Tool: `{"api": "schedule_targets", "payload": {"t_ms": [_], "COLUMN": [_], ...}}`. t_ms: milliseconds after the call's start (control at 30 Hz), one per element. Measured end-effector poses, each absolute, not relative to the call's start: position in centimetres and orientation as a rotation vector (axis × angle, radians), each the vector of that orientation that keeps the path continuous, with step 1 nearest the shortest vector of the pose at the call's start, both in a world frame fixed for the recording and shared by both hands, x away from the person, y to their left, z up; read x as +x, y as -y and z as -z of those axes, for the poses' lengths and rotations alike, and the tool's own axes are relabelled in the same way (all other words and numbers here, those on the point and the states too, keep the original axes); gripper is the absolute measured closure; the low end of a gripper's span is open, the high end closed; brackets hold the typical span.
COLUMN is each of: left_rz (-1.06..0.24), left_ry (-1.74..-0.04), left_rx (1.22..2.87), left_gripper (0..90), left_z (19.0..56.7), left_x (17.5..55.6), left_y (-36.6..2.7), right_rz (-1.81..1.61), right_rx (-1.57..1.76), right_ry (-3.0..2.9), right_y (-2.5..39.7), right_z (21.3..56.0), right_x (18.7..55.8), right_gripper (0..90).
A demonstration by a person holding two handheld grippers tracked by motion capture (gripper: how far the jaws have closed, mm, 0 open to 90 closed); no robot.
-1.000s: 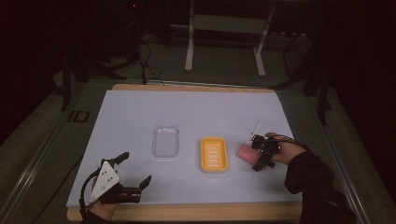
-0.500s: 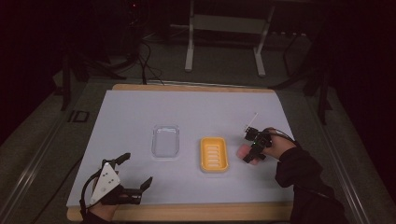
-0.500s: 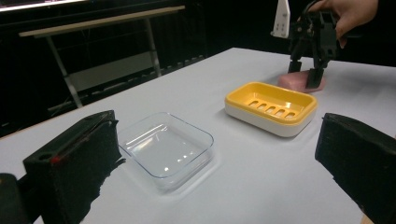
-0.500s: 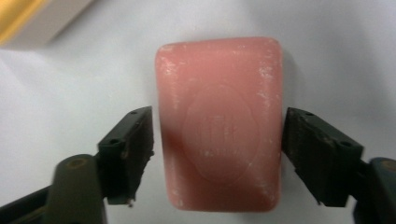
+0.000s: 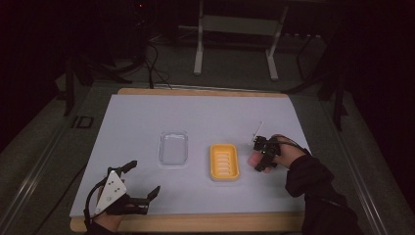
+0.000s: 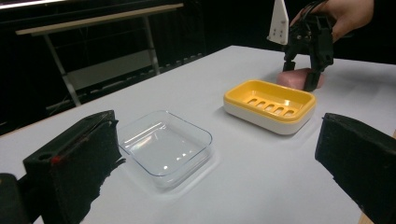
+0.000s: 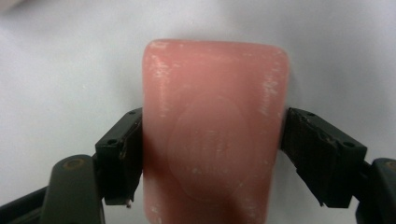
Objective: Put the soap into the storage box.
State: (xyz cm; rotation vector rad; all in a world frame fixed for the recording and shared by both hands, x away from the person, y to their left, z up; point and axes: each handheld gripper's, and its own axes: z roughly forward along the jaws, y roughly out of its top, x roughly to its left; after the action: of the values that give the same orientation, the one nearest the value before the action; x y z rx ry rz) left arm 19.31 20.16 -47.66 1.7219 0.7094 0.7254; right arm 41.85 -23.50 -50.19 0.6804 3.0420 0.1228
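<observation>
A pink soap bar (image 7: 212, 135) lies flat on the white table, just right of a yellow soap dish (image 5: 214, 161). My right gripper (image 5: 262, 155) comes down over the soap bar (image 5: 252, 159) with one jaw pressed against each long side, shut on it. From the left gripper view the soap bar (image 6: 299, 75) shows behind the yellow dish (image 6: 261, 116), with the right gripper (image 6: 300, 77) astride it. My left gripper (image 5: 144, 176) rests open near the front left edge, nothing between its jaws.
A clear plastic tray (image 5: 173, 148) sits left of the yellow dish, close in front of the left gripper (image 6: 215, 154). The table's wooden front edge (image 5: 195, 223) runs along the bottom. A metal desk frame (image 5: 235, 29) stands beyond the far edge.
My right gripper has moved left and forward over the pink soap bar, which stayed where it lay. The left gripper has not moved.
</observation>
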Motion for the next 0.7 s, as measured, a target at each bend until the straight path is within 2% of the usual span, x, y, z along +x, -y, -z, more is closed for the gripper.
{"api": "schedule_targets", "payload": {"t_ms": [100,200,700], "left_rz": [-0.725,-0.725,-0.729], "left_ry": [-0.709,-0.709,-0.711], "left_rx": [1.726,1.727,1.729], "left_gripper": [0.6,0.5,0.5], "left_z": [47.7,47.7,47.7], "left_x": [19.3,19.3,19.3], "left_y": [-20.1,-20.1,-20.1], "right_rz": [-0.110,-0.106,-0.107], "right_rx": [0.688,0.703,1.013], "right_ry": [-3.036,-3.037,-2.990], "right_y": [23.3,23.2,23.5], "right_z": [50.2,49.9,49.1], "right_x": [41.7,41.6,41.5], "right_gripper": [26.8,37.1,37.6]}}
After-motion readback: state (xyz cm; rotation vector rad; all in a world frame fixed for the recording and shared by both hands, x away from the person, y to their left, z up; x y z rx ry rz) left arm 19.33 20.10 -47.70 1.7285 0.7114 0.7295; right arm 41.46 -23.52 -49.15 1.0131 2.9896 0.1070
